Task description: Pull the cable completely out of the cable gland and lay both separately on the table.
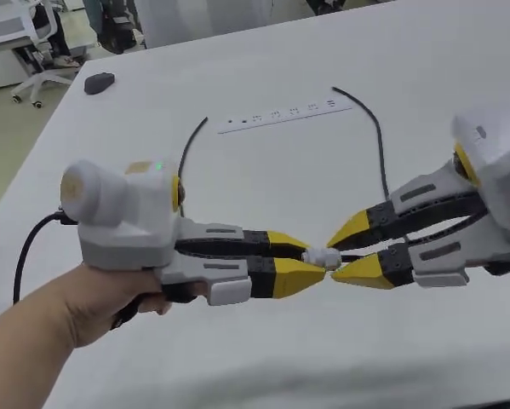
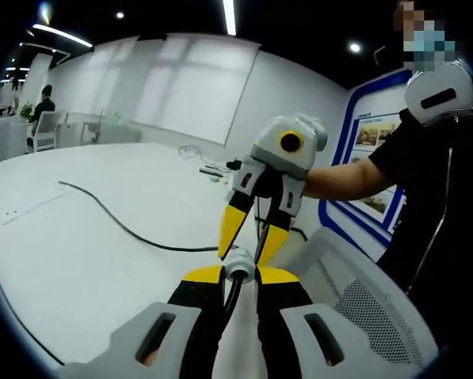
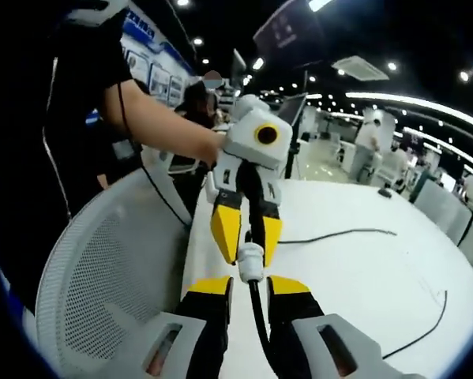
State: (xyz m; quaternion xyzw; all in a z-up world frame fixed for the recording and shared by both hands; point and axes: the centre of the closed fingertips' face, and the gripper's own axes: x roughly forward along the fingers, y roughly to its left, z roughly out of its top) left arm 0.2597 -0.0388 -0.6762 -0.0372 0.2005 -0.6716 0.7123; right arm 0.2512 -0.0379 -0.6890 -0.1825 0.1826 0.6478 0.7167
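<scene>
Where the two grippers meet tip to tip above the desk [image 1: 255,183], the white cable gland [image 1: 323,256] sits with the cable [image 1: 351,257] in it.
Left gripper [image 1: 316,260] jaws pinch the gland; right gripper [image 1: 335,259] jaws close narrowly on the black cable just beside it.

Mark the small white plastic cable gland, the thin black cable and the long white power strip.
White cable gland [image 1: 323,256]: head view, middle of its body.
Thin black cable [image 1: 380,145]: head view, curved stretch on the table.
Long white power strip [image 1: 284,115]: head view, middle of its top face.
</scene>
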